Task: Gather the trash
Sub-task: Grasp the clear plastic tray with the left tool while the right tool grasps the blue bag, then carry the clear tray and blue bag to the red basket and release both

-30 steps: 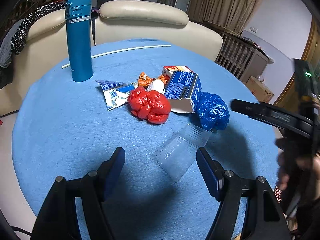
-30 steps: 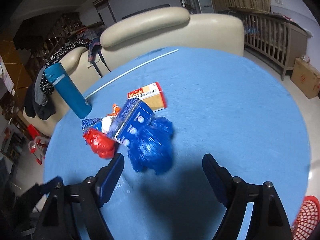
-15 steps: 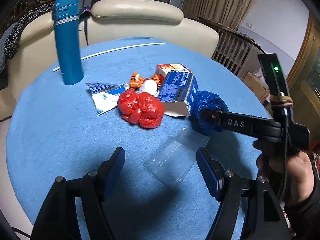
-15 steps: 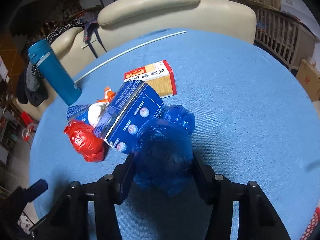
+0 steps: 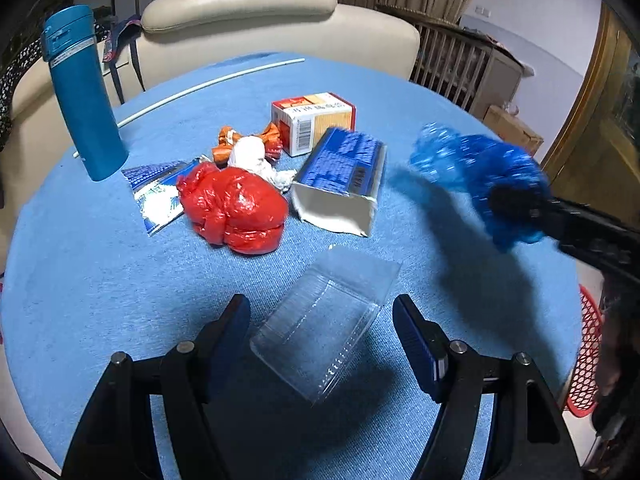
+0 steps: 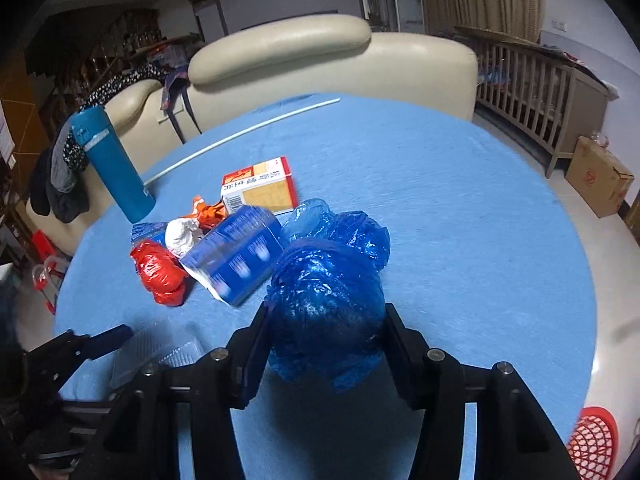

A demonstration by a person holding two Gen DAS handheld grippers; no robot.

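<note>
My right gripper (image 6: 325,334) is shut on a crumpled blue plastic bag (image 6: 328,300) and holds it above the blue table; the bag also shows blurred in the left wrist view (image 5: 480,176). My left gripper (image 5: 322,328) is open, with a clear plastic container (image 5: 324,324) lying on the table between its fingers. A red plastic bag (image 5: 236,210), a blue carton (image 5: 340,176), a red-and-white box (image 5: 314,120), a white wad (image 5: 252,156), an orange wrapper (image 5: 228,140) and a blue-white packet (image 5: 156,188) lie in a cluster.
A tall blue flask (image 5: 82,92) stands at the table's left. A white rod (image 5: 208,84) lies at the far edge. A cream sofa (image 5: 256,12) is behind the round table (image 5: 80,280). A red mesh basket (image 6: 592,446) stands on the floor at right.
My right gripper closed on the blue bag and lifted it off the table, away from the cluster to the right. My left gripper moved closer around the clear container.
</note>
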